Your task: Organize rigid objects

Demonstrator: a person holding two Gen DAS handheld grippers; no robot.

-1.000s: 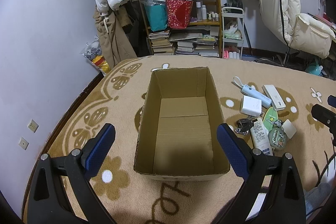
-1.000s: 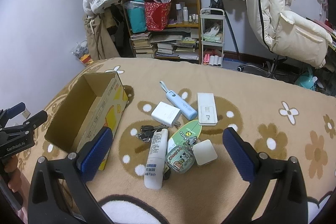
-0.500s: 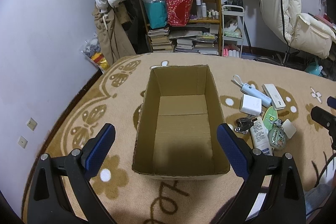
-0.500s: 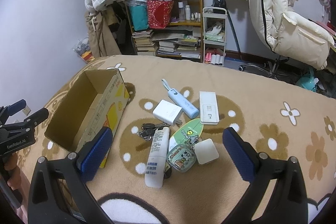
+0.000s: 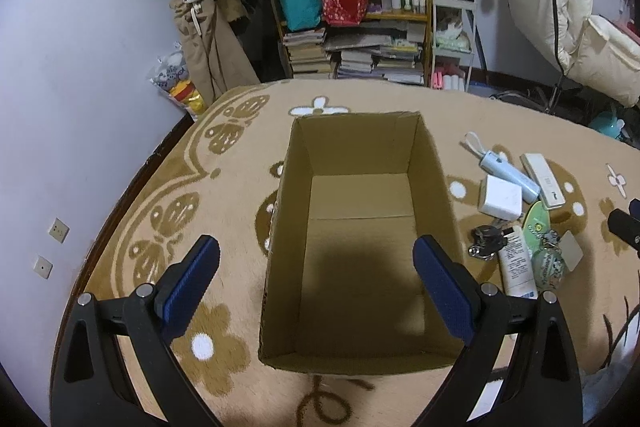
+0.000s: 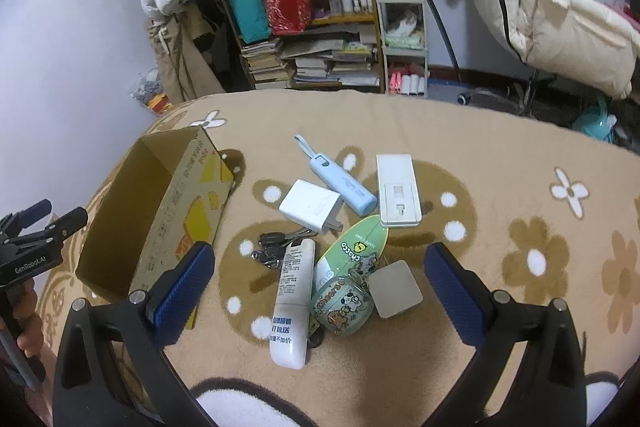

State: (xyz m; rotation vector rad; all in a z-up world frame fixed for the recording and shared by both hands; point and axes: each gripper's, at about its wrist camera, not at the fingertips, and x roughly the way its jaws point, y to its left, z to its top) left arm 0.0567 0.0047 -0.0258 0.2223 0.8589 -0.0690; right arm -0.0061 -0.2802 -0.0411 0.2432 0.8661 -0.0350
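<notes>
An empty open cardboard box (image 5: 436, 179) lies on the tan flowered blanket; it also shows in the right wrist view (image 6: 168, 203). To its right lies a cluster: white charger (image 6: 310, 205), light blue power bank (image 6: 344, 185), white remote (image 6: 397, 189), keys (image 6: 272, 245), white tube (image 6: 292, 301), green oval card (image 6: 352, 251), cartoon earbud case (image 6: 342, 307), small white square case (image 6: 395, 289). My left gripper (image 5: 316, 285) is open above the box's near end. My right gripper (image 6: 320, 293) is open, straddling the cluster from above.
A bookshelf (image 5: 360, 11) with bags and stacked books stands beyond the bed, with a white cart (image 5: 454, 35) beside it. Coats hang at left. A cream chair (image 6: 560, 19) stands at right. The bed's left edge meets the wall.
Both grippers have drifted slightly; the views have shifted a little toward the box and cluster. No object has moved and both grippers stay open.
</notes>
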